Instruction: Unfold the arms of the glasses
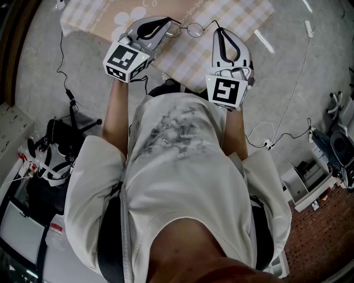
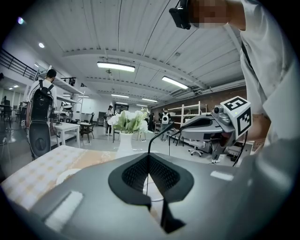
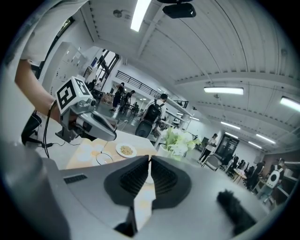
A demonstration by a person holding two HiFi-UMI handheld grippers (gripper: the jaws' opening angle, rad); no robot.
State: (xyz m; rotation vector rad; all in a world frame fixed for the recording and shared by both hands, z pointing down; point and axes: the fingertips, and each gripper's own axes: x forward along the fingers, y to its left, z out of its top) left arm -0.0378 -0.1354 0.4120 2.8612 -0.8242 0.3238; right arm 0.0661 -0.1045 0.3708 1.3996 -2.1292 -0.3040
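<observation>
The thin wire-framed round glasses [image 1: 193, 29] hang over the checked tablecloth [image 1: 232, 16], between my two grippers. My left gripper [image 1: 168, 22] comes in from the left and is shut on one thin dark arm [image 2: 158, 136], which rises out of the closed pads [image 2: 136, 173]. My right gripper [image 1: 217, 29] meets the tip of the other arm on the right with its jaws almost together. The wire inside its pads [image 3: 164, 176] is too fine to make out. From the right gripper view one lens [image 3: 104, 158] hangs below the left gripper [image 3: 112, 136].
A white vase of flowers [image 2: 127, 123] and a small plate [image 3: 125, 150] stand on the table. Cables [image 1: 66, 91] and gear lie on the floor to the left, more cables and boxes [image 1: 301, 188] to the right. People stand further back in the hall [image 2: 42, 112].
</observation>
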